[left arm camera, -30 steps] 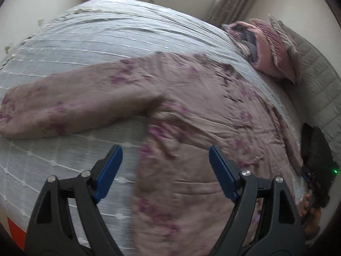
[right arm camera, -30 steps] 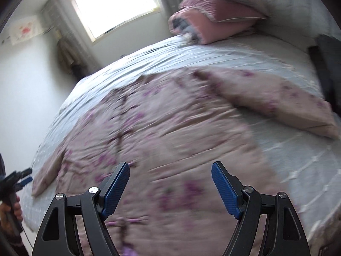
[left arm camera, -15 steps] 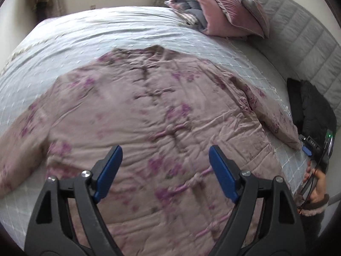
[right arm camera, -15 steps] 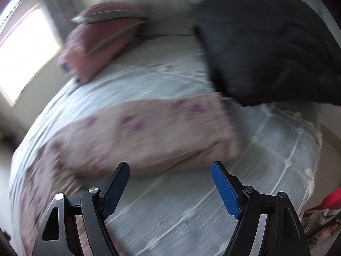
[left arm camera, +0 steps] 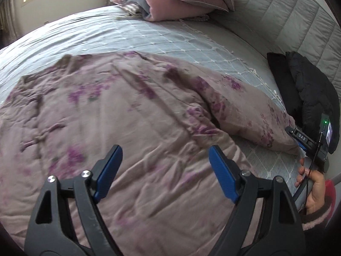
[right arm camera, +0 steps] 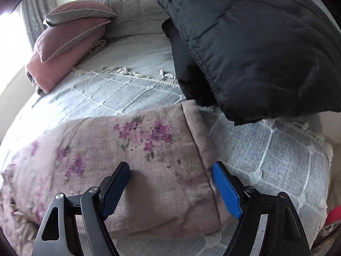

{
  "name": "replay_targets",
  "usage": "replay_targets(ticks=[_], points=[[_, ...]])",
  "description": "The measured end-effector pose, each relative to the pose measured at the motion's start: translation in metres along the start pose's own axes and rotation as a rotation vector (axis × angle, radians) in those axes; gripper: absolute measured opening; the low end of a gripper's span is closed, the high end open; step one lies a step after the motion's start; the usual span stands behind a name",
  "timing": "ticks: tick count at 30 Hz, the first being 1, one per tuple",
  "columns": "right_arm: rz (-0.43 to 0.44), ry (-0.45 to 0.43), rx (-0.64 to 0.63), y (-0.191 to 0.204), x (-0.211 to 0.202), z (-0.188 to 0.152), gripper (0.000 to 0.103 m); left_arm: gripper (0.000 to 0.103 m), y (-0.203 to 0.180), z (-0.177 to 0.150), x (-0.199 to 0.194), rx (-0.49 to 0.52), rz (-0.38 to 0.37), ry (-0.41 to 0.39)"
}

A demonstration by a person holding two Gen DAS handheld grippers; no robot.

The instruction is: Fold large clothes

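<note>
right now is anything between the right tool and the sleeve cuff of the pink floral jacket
Nothing visible does. The right tool is open, its blue fingers straddling the cuff end of the pink floral padded jacket's sleeve. The black puffer jacket lies just beyond the cuff on the grey bedspread, not in the path.

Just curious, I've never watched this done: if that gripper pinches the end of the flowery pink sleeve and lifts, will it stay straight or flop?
Probably flop: the floral padded jacket lies creased and soft on the bed. The sleeve looks puffy, so the open right gripper may need a firm bite near the cuff. Its bulk suggests the rest will likely drag along behind.
</note>
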State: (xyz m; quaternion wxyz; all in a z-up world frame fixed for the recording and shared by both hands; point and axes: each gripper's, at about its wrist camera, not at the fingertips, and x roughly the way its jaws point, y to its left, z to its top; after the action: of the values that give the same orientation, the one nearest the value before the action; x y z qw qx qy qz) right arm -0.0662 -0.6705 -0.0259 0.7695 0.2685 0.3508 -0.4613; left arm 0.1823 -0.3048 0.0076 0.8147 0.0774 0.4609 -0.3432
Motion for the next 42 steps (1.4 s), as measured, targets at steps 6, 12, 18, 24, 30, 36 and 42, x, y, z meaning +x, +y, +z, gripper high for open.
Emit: replay_targets(ticks=[6,12,18,24,30,36,42], points=[[-0.061,-0.06,-0.089,0.017,-0.001,-0.008,0.07,0.083,-0.017,-0.002,0.022,0.02,-0.05,-0.017],[-0.028,-0.087,-0.157,0.026,-0.012,-0.012,0.013,0.083,-0.018,-0.006,0.029,0.021,-0.073,-0.027],[0.052,-0.248,-0.26,0.042,-0.061,-0.004,0.001,0.056,-0.009,0.002,0.026,0.006,-0.065,-0.041],[-0.026,-0.55,-0.427,0.079,-0.133,0.043,0.001,0.023,0.016,0.029,0.025,-0.093,-0.1,-0.091],[0.299,-0.235,-0.23,0.03,-0.121,0.109,0.004,0.022,0.004,0.048,0.044,-0.061,-0.12,-0.094],[0.469,0.117,-0.138,-0.018,-0.075,0.077,0.016,0.064,-0.016,0.042,0.056,-0.019,-0.1,-0.071],[0.413,0.204,-0.094,-0.049,-0.05,0.036,0.037,0.084,-0.033,0.032,0.057,0.049,-0.094,-0.093]])
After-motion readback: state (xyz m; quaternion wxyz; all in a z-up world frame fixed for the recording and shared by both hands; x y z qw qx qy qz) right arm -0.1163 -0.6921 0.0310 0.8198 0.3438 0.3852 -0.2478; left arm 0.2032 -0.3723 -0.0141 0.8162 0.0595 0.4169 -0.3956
